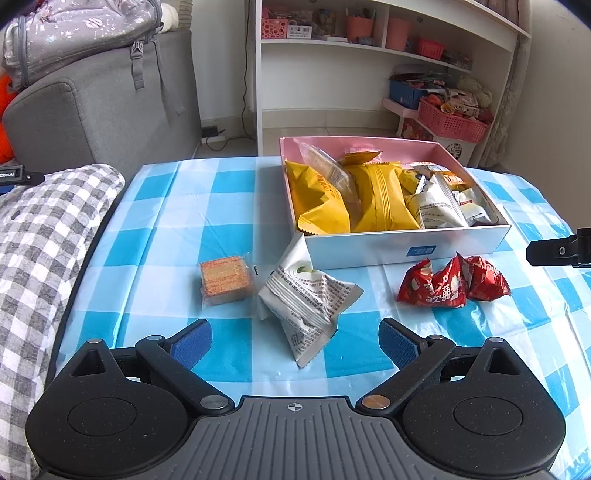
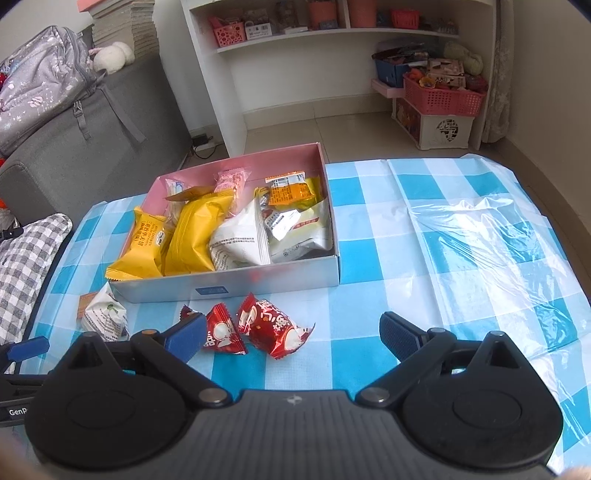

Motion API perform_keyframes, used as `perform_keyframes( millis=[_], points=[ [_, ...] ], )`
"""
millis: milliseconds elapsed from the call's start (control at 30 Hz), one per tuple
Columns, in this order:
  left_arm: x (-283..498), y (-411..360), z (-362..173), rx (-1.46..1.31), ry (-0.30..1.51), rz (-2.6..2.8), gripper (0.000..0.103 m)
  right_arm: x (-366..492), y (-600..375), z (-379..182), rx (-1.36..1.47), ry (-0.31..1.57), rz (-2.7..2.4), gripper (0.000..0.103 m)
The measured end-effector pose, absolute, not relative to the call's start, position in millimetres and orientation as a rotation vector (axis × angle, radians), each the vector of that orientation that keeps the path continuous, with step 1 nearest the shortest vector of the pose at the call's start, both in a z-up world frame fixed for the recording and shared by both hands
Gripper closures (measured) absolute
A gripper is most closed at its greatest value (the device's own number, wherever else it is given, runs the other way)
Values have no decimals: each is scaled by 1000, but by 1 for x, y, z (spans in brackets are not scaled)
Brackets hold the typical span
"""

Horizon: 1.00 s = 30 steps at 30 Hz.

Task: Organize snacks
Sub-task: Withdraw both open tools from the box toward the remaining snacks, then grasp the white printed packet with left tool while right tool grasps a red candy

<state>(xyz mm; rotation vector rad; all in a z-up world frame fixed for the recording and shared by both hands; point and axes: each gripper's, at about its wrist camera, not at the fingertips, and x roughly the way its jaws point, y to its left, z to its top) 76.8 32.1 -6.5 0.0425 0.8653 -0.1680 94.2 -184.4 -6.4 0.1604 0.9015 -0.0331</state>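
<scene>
A white box with a pink inside (image 1: 406, 247) (image 2: 229, 284) stands on the blue checked tablecloth, filled with yellow, white and orange snack packets. In front of it lie a clear-wrapped orange biscuit (image 1: 225, 278), a white packet (image 1: 306, 299) (image 2: 105, 315) and two red packets (image 1: 452, 284) (image 2: 269, 326). My left gripper (image 1: 295, 341) is open, and the near end of the white packet lies between its blue fingers. My right gripper (image 2: 293, 334) is open just in front of the red packets, its left finger (image 2: 188, 332) beside one of them.
A grey checked cushion (image 1: 40, 258) lies at the table's left edge, with a grey sofa and a backpack (image 1: 74, 33) behind it. White shelves and a pink basket (image 2: 441, 96) stand beyond the table. The tablecloth (image 2: 461, 229) to the right of the box is wrinkled.
</scene>
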Motion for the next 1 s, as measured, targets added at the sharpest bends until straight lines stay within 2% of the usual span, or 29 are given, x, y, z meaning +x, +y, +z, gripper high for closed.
perform_keyframes(
  millis=[733, 1000],
  points=[
    [88, 49, -35, 68, 810, -268, 5, 105, -189, -34, 116, 918, 23, 4],
    [99, 50, -40, -64, 836, -301, 5, 115, -188, -52, 122, 957, 53, 8]
  ],
)
